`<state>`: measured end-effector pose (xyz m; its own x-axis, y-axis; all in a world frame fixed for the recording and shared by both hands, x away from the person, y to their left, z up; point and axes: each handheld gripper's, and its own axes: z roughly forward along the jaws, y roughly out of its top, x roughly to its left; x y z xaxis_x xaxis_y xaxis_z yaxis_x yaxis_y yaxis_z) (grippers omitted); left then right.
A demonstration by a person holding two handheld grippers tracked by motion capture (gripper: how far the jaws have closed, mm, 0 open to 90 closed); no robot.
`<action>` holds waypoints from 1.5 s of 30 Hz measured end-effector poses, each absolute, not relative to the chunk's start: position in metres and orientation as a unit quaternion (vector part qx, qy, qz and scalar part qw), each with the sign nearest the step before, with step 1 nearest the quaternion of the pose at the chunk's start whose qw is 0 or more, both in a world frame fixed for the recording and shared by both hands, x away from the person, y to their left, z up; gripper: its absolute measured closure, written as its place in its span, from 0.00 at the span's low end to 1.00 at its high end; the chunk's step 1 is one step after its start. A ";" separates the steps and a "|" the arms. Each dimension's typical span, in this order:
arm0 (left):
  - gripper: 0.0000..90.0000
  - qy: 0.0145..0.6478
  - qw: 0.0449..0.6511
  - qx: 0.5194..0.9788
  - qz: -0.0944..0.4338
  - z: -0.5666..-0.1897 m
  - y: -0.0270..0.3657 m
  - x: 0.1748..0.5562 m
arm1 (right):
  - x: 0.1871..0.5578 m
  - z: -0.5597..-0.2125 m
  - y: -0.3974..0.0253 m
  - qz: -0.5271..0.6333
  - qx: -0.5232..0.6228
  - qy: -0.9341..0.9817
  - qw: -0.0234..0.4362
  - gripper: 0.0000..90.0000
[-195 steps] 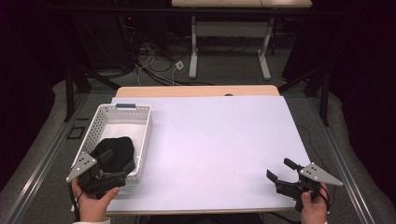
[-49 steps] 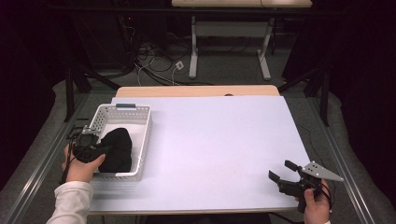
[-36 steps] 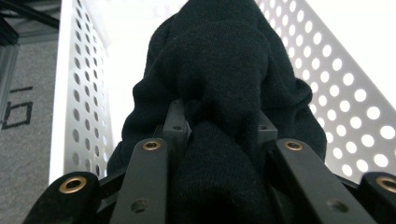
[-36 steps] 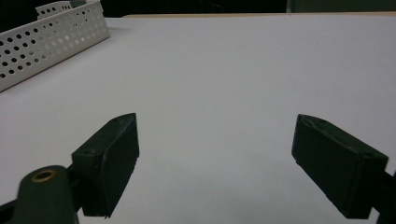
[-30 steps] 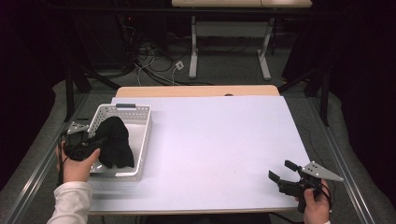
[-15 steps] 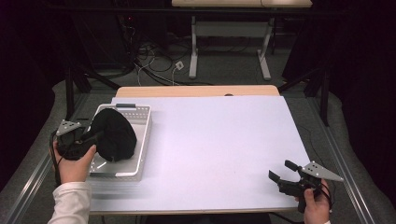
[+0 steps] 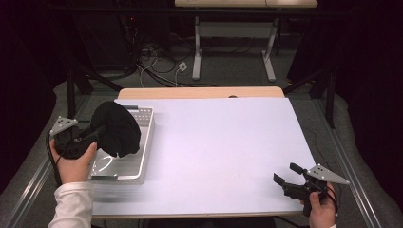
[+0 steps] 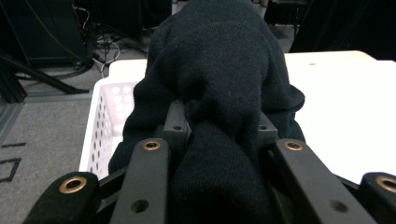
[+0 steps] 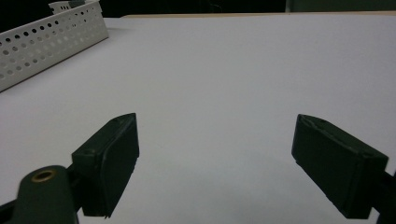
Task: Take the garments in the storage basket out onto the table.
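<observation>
The left gripper is clamped on the bunched black knitted cloth, lifted clear above the white perforated plastic basket; setting it down remains, and the right gripper waits agape well right of the basket.

No readable writing anywhere in the room.

From where I stand, the white perforated basket, the black cloth and the white table carry no label, brand or number that I can make out. The grey plates on the claws look blank too, though they are small and a faint marking there might escape me.
</observation>
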<state>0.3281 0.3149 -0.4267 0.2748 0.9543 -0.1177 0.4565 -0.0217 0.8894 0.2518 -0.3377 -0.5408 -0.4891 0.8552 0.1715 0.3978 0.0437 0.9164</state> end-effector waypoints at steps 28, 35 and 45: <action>0.77 0.478 0.520 0.660 0.257 -0.395 0.270 0.328 | 0.252 -0.541 -0.339 0.518 0.457 0.689 0.220 0.16; 0.76 0.465 0.525 0.671 0.240 -0.400 0.253 0.330 | 0.252 -0.541 -0.339 0.523 0.457 0.685 0.221 0.16; 0.76 0.446 0.527 0.692 0.212 -0.410 0.226 0.328 | 0.252 -0.541 -0.339 0.517 0.455 0.691 0.221 0.16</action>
